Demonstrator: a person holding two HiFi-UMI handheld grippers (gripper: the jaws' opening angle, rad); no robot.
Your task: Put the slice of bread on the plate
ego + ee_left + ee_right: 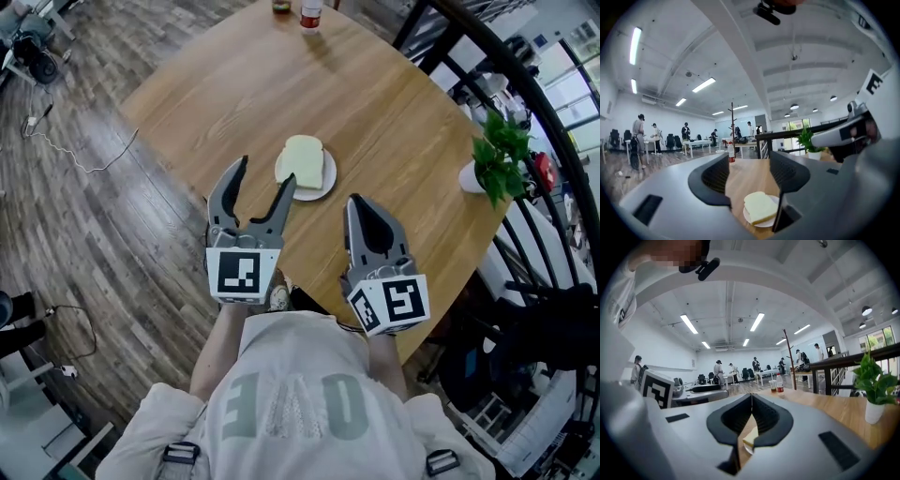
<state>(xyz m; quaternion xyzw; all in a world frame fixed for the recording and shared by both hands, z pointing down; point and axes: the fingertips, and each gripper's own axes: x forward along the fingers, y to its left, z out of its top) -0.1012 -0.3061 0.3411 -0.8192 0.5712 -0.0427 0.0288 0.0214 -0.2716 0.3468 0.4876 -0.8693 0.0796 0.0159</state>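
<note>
A pale slice of bread (pixel 302 159) lies on a small white plate (pixel 324 187) near the middle of the round wooden table (pixel 394 122). My left gripper (pixel 265 178) hovers just short of the plate on its near left side, open, with nothing between its fingers. In the left gripper view the bread (pixel 761 207) and plate (pixel 765 222) sit low, beyond the open left gripper (pixel 750 174). My right gripper (pixel 355 202) is held near the plate's right, shut and empty. In the right gripper view the right gripper (pixel 751 398) shows its jaws meeting, with a corner of the bread (pixel 750 440) below them.
A potted plant (pixel 497 159) stands at the table's right edge beside a black railing (pixel 525 84). A bottle (pixel 310 16) and a jar (pixel 281 6) stand at the far edge. A cable (pixel 84 159) lies on the wooden floor at left. Several people stand far off (pixel 640 136).
</note>
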